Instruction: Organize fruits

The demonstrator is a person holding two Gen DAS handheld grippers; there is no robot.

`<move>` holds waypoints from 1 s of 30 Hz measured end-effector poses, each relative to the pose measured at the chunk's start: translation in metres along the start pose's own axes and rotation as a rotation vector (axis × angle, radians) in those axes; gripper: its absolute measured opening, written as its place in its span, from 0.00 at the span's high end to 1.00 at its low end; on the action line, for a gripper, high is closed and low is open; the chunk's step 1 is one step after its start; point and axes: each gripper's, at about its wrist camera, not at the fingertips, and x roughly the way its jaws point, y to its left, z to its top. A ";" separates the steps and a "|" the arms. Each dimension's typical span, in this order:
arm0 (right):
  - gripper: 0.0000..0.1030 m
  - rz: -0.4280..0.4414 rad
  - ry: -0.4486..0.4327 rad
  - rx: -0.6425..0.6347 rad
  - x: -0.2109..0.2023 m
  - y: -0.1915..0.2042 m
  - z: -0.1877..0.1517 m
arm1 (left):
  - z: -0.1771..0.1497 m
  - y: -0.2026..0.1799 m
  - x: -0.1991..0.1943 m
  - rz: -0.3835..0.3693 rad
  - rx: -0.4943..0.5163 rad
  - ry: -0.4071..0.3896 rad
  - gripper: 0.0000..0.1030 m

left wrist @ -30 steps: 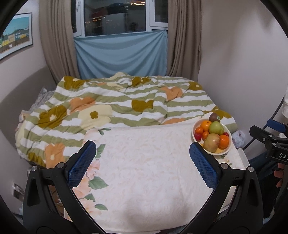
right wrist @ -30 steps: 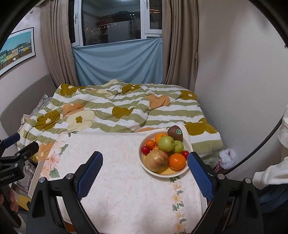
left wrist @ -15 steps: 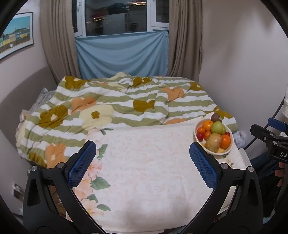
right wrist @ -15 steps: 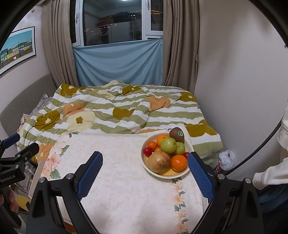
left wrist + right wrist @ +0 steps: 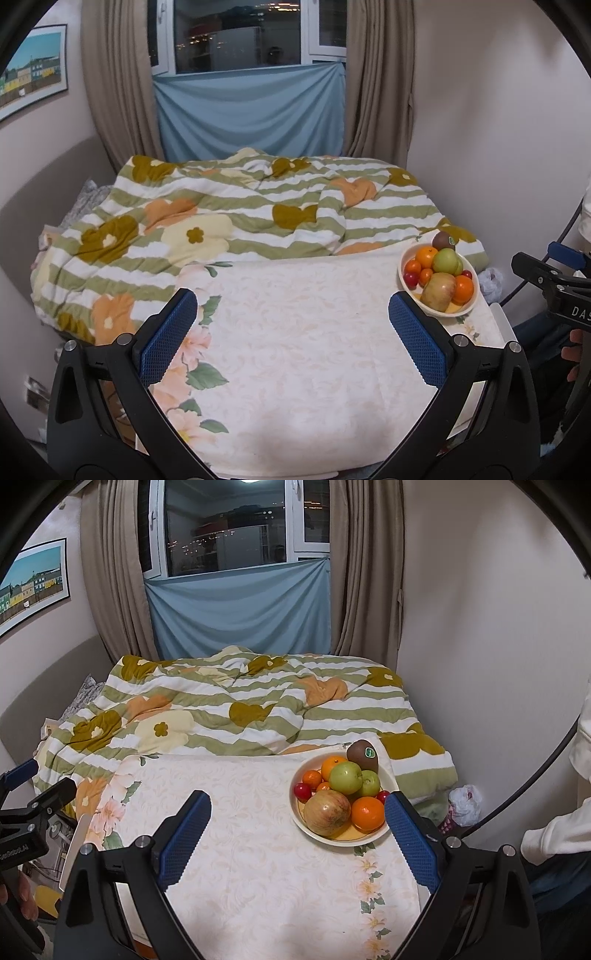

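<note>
Fruit bowl (image 5: 382, 836) at table's (image 5: 258, 867) far right corner; piled round fruit likely firm, smooth, roll-prone. Top green apple (image 5: 345, 777) easiest, gripped across middle. Left gripper (image 5: 293, 332), right gripper (image 5: 297, 834) both spread wide, empty.

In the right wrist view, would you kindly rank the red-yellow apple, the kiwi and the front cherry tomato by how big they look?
Largest to smallest:
1. red-yellow apple
2. kiwi
3. cherry tomato
The apple lies nearer the camera than the kiwi, at the bowl's far rim, which exaggerates that gap.
</note>
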 end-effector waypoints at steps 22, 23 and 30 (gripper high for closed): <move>0.09 -0.009 0.000 -0.002 0.000 -0.001 0.000 | -0.001 0.002 0.000 0.010 0.003 -0.015 0.00; 0.09 -0.009 -0.001 -0.002 0.000 0.000 0.000 | -0.002 0.001 0.000 0.012 0.008 -0.019 0.00; 0.09 -0.008 0.001 -0.001 0.001 0.000 0.001 | -0.003 0.000 0.003 0.013 0.019 -0.015 0.00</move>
